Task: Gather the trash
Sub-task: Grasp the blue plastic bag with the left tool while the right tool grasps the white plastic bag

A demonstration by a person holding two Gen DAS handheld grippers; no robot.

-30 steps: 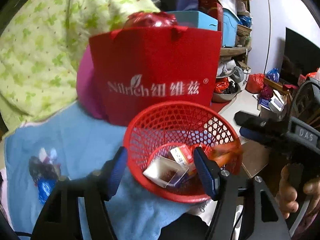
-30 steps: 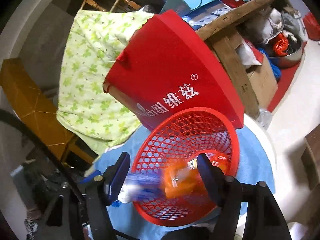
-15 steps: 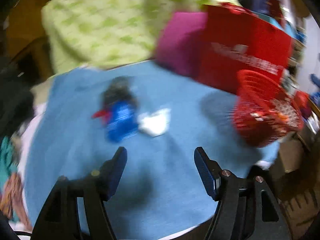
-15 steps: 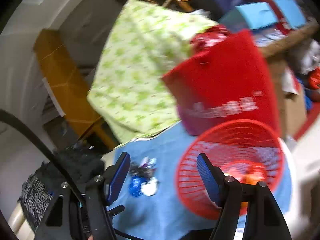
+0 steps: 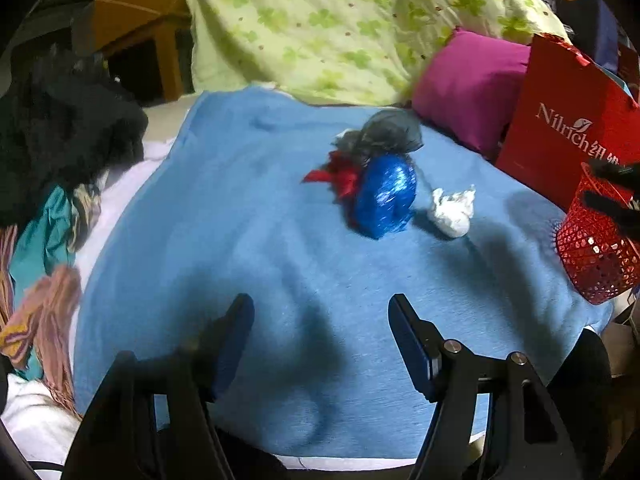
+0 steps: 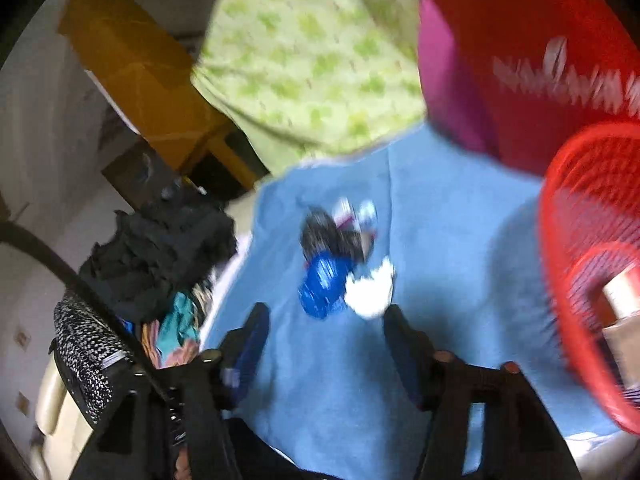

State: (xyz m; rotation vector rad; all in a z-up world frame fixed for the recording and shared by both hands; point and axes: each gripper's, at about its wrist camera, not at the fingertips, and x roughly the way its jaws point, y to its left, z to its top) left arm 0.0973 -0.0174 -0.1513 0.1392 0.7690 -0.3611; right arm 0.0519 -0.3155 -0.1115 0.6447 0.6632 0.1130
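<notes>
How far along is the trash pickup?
Partly done: the red basket already holds some packaging. Nothing is in hand: the left gripper is open and empty, the right gripper is closing on nothing. Left on the blue cloth: white paper wad, blue foil wrapper, dark bag.

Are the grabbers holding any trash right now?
No. The left gripper is open over the blue blanket, and the right gripper is closing on nothing. The blue wrapper lies untouched.

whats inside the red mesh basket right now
In the right wrist view, the red plastic mesh basket holds a pale, box-like piece near its bottom. Blur and the frame edge hide the rest of its contents.
</notes>
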